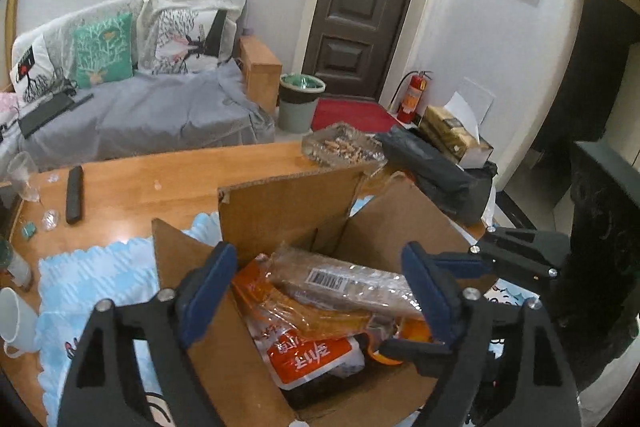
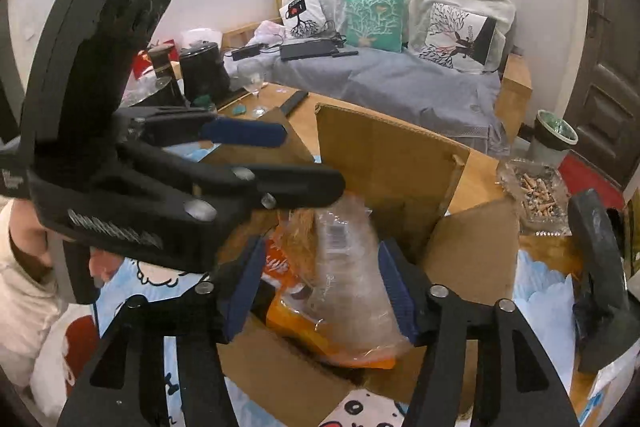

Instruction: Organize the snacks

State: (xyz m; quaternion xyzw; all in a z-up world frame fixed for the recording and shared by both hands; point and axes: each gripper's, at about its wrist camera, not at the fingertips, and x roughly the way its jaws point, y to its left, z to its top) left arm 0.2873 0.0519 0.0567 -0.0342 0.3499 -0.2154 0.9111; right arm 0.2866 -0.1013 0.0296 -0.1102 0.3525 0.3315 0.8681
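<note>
- The open brown cardboard box (image 1: 280, 211) is sitting on a pale blue patterned cloth (image 1: 92, 279) spread over the orange wooden table (image 1: 132, 179); its flaps are standing up around the opening
- Inside the box, a clear plastic-wrapped brown snack pack with a barcode label (image 1: 340, 283) is lying across an orange-and-white snack packet with printed characters (image 1: 304, 355); both are resting well down in the box
- The left gripper (image 1: 320, 291) is hovering over the box with its blue-padded jaws standing wide apart; nothing is being pinched between them
- The right gripper (image 2: 320, 291) is reaching into the box from the other side; its blue pads are flanking the clear wrapper (image 2: 348, 267); the jaws are parted, and I cannot tell whether either pad is touching the plastic
- In the right wrist view, the left gripper (image 2: 288, 155) is crossing in from the left above the snacks, with a person's pale sleeve (image 2: 20, 291) behind it
- Near the box's far corner, a clear glass ashtray full of butts (image 1: 344, 147) is standing on the table; a black remote (image 1: 75, 193) is lying well apart to the left
</note>
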